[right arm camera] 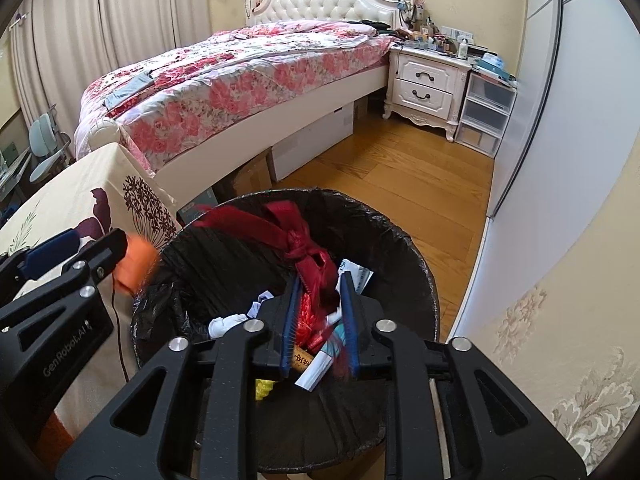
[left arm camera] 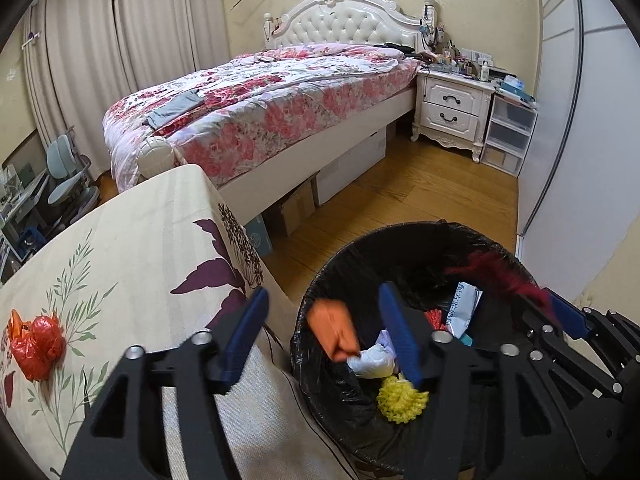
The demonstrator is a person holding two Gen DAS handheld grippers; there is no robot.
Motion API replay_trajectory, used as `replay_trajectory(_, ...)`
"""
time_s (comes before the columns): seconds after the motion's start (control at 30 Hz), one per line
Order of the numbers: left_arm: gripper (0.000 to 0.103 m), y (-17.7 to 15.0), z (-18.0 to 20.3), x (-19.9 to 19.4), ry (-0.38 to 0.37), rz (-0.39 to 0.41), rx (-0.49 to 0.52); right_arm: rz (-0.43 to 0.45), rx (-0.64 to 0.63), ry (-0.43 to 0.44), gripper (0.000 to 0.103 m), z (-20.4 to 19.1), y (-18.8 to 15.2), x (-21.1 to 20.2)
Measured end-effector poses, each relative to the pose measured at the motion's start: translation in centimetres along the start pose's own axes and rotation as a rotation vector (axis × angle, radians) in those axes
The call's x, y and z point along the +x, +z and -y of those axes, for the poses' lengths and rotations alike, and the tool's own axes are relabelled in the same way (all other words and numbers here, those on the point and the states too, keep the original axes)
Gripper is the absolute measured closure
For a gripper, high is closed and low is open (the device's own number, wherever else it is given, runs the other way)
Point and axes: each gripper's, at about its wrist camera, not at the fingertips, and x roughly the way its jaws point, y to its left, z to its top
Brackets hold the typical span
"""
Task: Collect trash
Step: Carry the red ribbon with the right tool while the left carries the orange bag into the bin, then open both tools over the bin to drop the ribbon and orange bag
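A black-lined trash bin (left arm camera: 316, 300) (right arm camera: 416, 264) stands on the floor beside the table. My left gripper (left arm camera: 324, 336) is open over its left rim; a blurred orange scrap (left arm camera: 334, 332) (right arm camera: 134, 266) is in the air between its fingers, above the bin. My right gripper (right arm camera: 318, 312) hangs over the bin, its jaws a little apart, with a dark red ribbon (right arm camera: 308, 248) (left arm camera: 500, 276) between them, blurred. The bin holds white paper (left arm camera: 372, 360), a yellow knitted piece (left arm camera: 402, 400) and packaging. A red-orange plastic bag (left arm camera: 36, 346) lies on the table.
The table (left arm camera: 132, 248) has a cream floral cloth and stands left of the bin. A bed (left arm camera: 260, 100) with boxes under it lies beyond. A white nightstand (left arm camera: 452, 108) and plastic drawers (left arm camera: 508, 132) stand at the far right, by the wardrobe door.
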Motion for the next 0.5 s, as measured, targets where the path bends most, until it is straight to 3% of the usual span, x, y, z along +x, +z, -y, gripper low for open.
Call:
replay_trajectory(0.13, 0.031, 0.1, -0.6, -0.2, 0.002, 0.004, -0.023, 0.007, 0.003, -0.019, 0.063, 0.2, -0.1, -0.1)
replay_trajectory(0.3, 0.026, 0.1, -1.3, -1.1, 0.016, 0.023, -0.032, 0.025, 0.011, -0.034, 0.045, 0.3, 0.1, -0.7)
replay_trajectory(0.5, 0.023, 0.0, -2.9, -2.1, 0.039, 0.03, -0.053, 0.045, 0.006, -0.033, 0.035, -0.2, 0.2, -1.7)
